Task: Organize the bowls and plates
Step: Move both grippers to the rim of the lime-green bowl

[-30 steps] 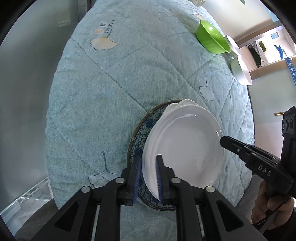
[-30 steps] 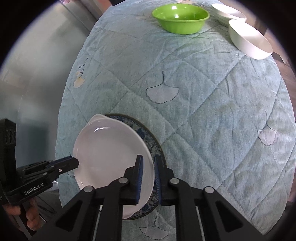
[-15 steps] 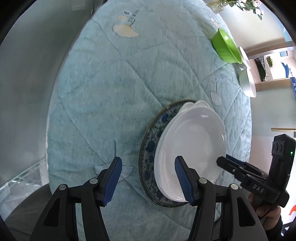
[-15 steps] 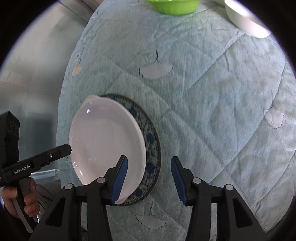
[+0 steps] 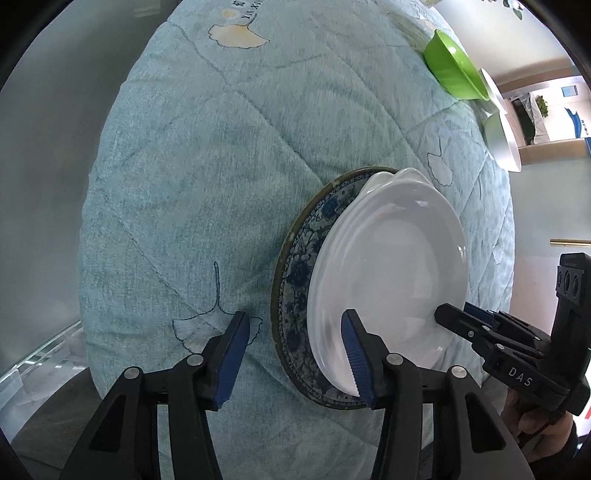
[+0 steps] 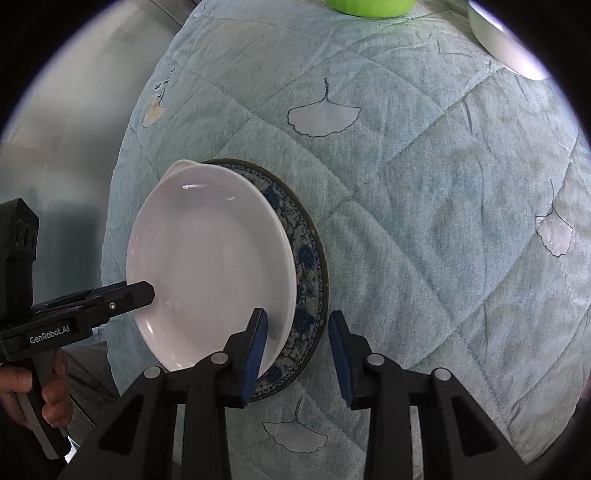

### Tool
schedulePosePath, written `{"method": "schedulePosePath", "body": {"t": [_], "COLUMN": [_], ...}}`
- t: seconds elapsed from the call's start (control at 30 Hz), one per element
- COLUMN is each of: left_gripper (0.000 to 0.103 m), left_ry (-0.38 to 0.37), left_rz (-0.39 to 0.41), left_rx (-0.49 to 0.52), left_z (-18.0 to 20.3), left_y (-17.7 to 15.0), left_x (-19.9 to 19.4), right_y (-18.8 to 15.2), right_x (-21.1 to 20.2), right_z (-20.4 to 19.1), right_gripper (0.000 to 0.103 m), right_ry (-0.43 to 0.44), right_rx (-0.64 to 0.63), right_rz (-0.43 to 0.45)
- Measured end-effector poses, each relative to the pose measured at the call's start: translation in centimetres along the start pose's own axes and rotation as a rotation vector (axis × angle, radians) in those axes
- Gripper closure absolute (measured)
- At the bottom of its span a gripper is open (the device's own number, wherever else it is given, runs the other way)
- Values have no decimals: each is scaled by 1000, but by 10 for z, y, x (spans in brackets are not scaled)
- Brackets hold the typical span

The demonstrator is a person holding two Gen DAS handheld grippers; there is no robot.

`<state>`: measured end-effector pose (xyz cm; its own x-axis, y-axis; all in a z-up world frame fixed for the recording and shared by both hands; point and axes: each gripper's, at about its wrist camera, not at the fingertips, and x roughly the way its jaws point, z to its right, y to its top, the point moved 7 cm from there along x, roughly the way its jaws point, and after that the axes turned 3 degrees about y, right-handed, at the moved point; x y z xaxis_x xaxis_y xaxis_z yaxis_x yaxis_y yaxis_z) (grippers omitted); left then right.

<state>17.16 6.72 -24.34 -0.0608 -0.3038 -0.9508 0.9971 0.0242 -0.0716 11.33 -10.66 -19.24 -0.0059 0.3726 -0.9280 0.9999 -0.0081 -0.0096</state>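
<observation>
A white oval plate (image 5: 391, 269) lies on a larger blue-patterned plate (image 5: 295, 280) near the table's front edge; both also show in the right wrist view, the white plate (image 6: 210, 266) on the blue-patterned plate (image 6: 308, 266). My left gripper (image 5: 295, 350) is open, its jaws standing either side of the plates' near rim. My right gripper (image 6: 297, 350) is open, straddling the rim from the other side. Neither holds anything. A green bowl (image 5: 454, 70) and white bowls (image 5: 502, 136) sit at the far edge.
The table is covered by a light blue quilted cloth (image 5: 207, 155) with ginkgo leaf prints. The green bowl (image 6: 369, 7) and a white bowl (image 6: 506, 44) show at the top of the right wrist view. A grey floor lies left of the table.
Both grippers opened and let go of the white plate, which now rests on the blue-patterned plate. Both have since drawn back slightly and stay open.
</observation>
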Motion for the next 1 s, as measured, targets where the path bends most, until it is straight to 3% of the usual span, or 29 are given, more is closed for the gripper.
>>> {"method": "schedulePosePath", "body": {"t": [0.13,0.2,0.23,0.27,0.4,0.47,0.6,0.73,0.87,1.0], "left_gripper": [54,54,53,50,21,19,19,19,19,19], "left_ry": [16,43,54,59,24,-6,-60,-18,-67,-2], "left_rz": [65,132,165,190,329,360,403,449,411,365], "left_rx": [14,31,45,59,125,157,204,280,290,336], "left_z": [0,4,9,14,53,72,122,166,198,221], "left_y": [6,13,17,20,49,66,126,192,247,294], "left_x": [-16,-34,-44,-53,-97,-110,-142,-167,-168,-136], "right_y": [3,9,13,20,45,61,106,161,210,258], "right_x": [1,-14,-21,-36,-91,-120,-175,-219,-223,-197], "right_z": [-1,5,8,11,37,52,66,71,82,94], "right_gripper": [66,49,31,18,14,1,0,0,0,0], "right_ry": [1,19,31,49,30,36,54,2,-25,-22], "right_rx": [35,57,57,56,58,70,9,-66,-92,-79], "right_rz": [1,51,77,132,277,338,411,460,409,336]}}
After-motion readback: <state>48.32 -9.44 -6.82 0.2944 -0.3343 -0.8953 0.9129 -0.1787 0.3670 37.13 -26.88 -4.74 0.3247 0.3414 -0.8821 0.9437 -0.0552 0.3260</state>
